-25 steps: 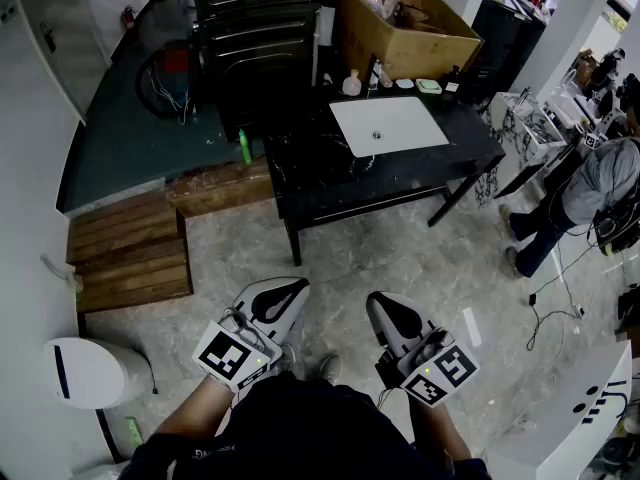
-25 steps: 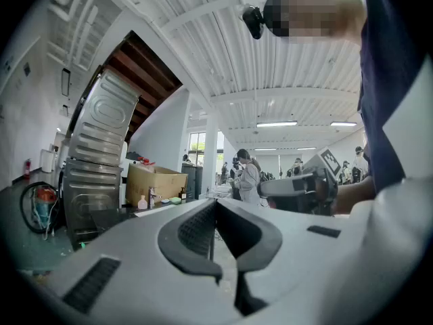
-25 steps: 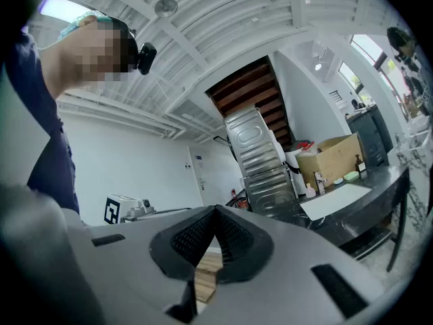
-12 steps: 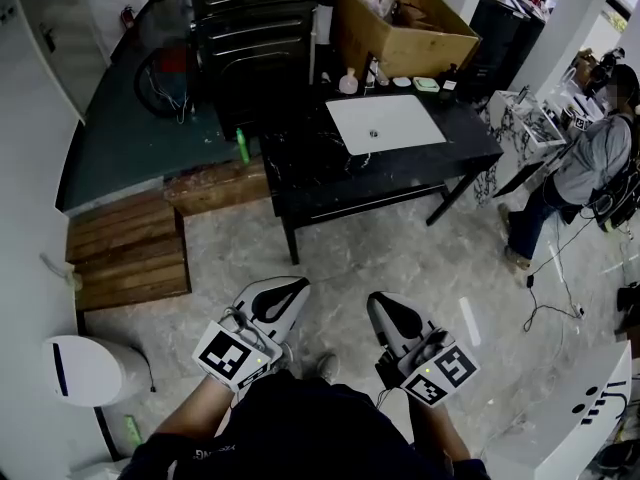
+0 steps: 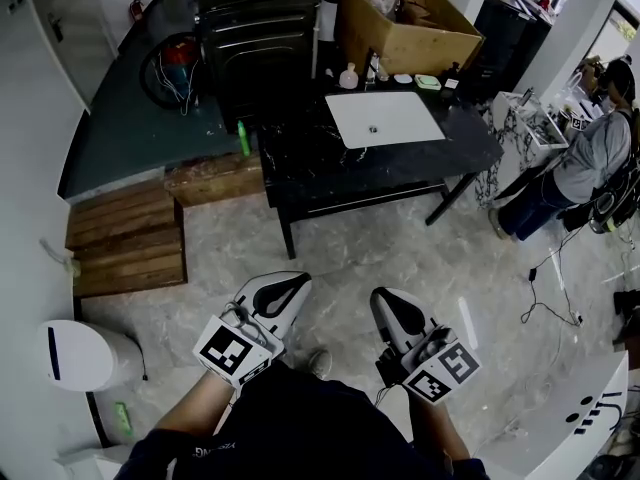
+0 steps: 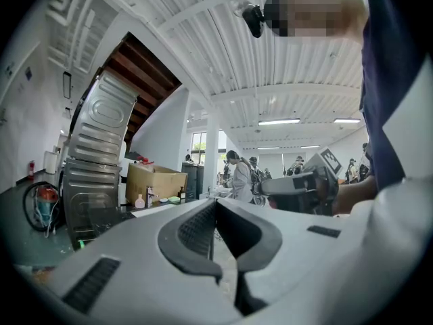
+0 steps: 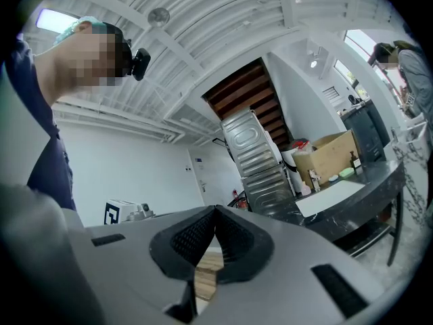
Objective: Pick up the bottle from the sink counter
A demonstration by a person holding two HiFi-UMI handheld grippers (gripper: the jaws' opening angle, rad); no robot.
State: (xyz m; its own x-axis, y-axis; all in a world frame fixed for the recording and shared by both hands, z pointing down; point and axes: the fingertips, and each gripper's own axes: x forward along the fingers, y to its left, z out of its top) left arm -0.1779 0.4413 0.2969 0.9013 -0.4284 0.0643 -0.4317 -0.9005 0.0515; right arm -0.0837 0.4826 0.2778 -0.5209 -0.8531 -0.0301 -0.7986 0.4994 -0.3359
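The black sink counter (image 5: 330, 173) stands a few steps ahead, with a white basin (image 5: 385, 118) set into it. Along its back edge stand a pale pink bottle (image 5: 348, 76), a faucet (image 5: 372, 68) and a small dark bottle (image 5: 452, 80). The pink bottle (image 6: 139, 201) also appears far off in the left gripper view and, as the same bottle (image 7: 305, 189), in the right gripper view. My left gripper (image 5: 296, 286) and right gripper (image 5: 385, 303) are held low in front of me, far from the counter. Both are shut with nothing between the jaws.
A cardboard box (image 5: 400, 18) sits behind the counter, beside a steel stepped unit (image 5: 250, 28). A wooden pallet (image 5: 125, 243) and a white bin (image 5: 80, 353) are at the left. A person (image 5: 590, 158) stands right of the counter; cables (image 5: 545, 303) lie on the floor.
The view has shifted slightly toward the counter. The person at the right has stepped further back. Both grippers stay shut in the same low position.
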